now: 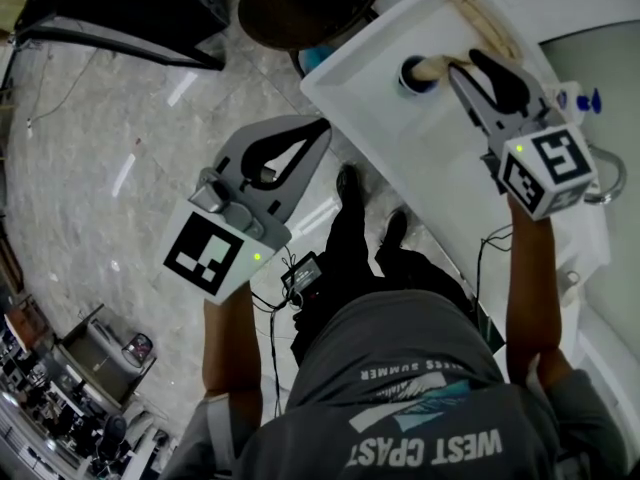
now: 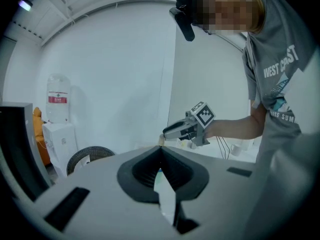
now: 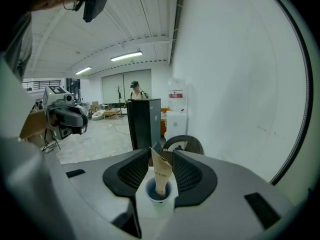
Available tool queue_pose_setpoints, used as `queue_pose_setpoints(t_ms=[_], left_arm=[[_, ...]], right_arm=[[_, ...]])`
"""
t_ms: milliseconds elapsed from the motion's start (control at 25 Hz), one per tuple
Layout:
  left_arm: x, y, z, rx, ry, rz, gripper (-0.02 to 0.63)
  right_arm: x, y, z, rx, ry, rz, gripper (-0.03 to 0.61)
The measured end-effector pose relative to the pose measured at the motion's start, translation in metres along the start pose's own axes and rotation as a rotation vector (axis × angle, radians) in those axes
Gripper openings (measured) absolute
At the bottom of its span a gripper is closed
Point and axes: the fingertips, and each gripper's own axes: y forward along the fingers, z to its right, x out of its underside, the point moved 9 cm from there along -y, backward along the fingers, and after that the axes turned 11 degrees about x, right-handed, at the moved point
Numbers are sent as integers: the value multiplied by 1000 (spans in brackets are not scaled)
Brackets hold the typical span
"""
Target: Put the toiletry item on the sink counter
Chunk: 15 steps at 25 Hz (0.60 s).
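Beige tube [image 3: 160, 174] stands upright in blue cup [image 3: 159, 194] on white sink counter [image 1: 390, 138], between right gripper [image 1: 466, 63] jaws, spread wide and not pressing it. Left gripper [image 1: 322, 128] jaws together, empty, over grey marble floor [image 1: 120, 118]. Right gripper view alone shows distant person [image 3: 135, 90]. Left gripper view shows water dispenser [image 2: 57, 114].

There are two tongs [image 1: 322, 126] [image 1: 462, 61], one cup [image 1: 412, 78] and one tube [image 1: 438, 66].

"WEST COAST" is read across the shirt [image 2: 280, 66]. "SUMMER" is picked out just beneath it. Print on the tube [image 3: 160, 176] is too small to be read.
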Motion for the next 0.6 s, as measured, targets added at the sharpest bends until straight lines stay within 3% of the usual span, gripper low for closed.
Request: queue_pose_setpoints(t_ms=[600], left_arm=[[-41,-19,45,-21,112,41,3]], right_arm=[[-35,-66,-9,8,-36,106,167]])
